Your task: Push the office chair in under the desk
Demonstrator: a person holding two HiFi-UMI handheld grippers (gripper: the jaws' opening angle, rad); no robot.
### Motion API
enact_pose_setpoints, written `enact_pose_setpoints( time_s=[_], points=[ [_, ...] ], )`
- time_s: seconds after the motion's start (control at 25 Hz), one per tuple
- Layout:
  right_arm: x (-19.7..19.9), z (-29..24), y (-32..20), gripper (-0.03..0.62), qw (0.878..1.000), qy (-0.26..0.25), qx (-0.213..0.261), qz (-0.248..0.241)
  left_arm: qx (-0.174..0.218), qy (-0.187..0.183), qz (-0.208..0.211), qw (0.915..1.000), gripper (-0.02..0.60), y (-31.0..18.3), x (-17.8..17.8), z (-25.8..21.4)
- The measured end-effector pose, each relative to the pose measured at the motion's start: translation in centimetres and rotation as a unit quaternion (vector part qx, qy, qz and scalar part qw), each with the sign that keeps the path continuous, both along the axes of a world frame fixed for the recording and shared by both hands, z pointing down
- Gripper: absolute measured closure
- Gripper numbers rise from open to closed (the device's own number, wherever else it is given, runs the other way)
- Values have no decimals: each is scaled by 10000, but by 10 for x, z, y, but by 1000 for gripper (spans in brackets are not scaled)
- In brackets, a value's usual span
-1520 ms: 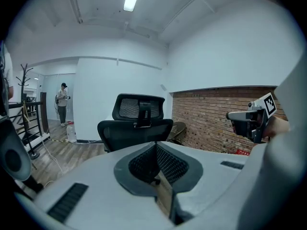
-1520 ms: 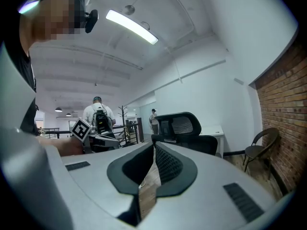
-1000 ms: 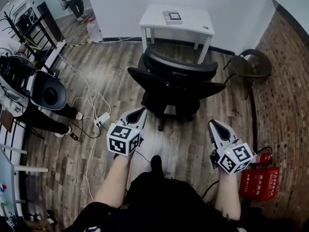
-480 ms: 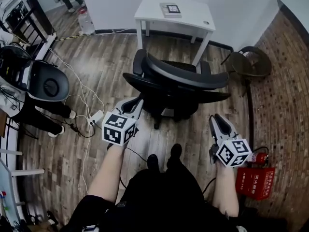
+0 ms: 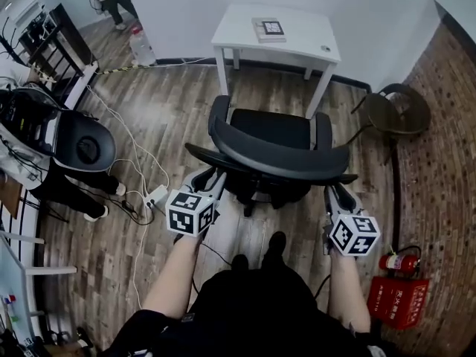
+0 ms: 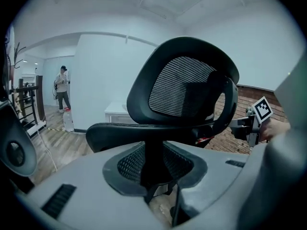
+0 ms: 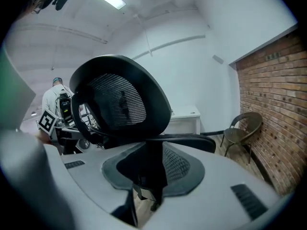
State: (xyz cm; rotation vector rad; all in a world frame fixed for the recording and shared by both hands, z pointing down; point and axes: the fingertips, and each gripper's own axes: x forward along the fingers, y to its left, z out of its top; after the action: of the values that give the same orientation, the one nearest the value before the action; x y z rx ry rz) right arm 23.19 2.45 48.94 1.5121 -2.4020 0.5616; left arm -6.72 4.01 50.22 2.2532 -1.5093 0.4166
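The black mesh office chair (image 5: 271, 129) stands on the wood floor with its back toward me and its seat facing the white desk (image 5: 297, 43). My left gripper (image 5: 212, 173) is at the left end of the chair back's lower bar, my right gripper (image 5: 332, 190) at its right end. In the left gripper view the chair back (image 6: 192, 90) fills the middle, and the jaws stand a little apart with a dark part between them. In the right gripper view the chair back (image 7: 120, 104) is just as close. The right jaws are opening, with a dark part of the chair between them.
A book (image 5: 269, 28) lies on the desk. A brown wicker chair (image 5: 398, 110) stands by the brick wall at right. Near my right foot are a red box (image 5: 401, 300) and an extinguisher (image 5: 394, 262). Cables and a power strip (image 5: 156, 195) run along the floor at left.
The chair has turned so that its back faces me squarely. Both grippers have come up to the ends of its lower bar.
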Motion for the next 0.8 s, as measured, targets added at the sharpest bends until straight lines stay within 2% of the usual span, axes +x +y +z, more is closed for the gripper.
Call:
enact_pose_setpoints(
  time_s=[0.16, 0.44, 0.8],
  points=[
    [6, -3, -9, 542, 9999, 96, 47, 107, -34, -130, -136, 9998, 482, -18, -4, -1],
    [15, -6, -29, 549, 9994, 1, 134, 327, -8, -214, -354, 9991, 483, -27, 2, -3],
    [18, -1, -64, 549, 9998, 33, 129, 133, 10, -218, -726, 9971, 514, -58, 0, 2]
  ],
)
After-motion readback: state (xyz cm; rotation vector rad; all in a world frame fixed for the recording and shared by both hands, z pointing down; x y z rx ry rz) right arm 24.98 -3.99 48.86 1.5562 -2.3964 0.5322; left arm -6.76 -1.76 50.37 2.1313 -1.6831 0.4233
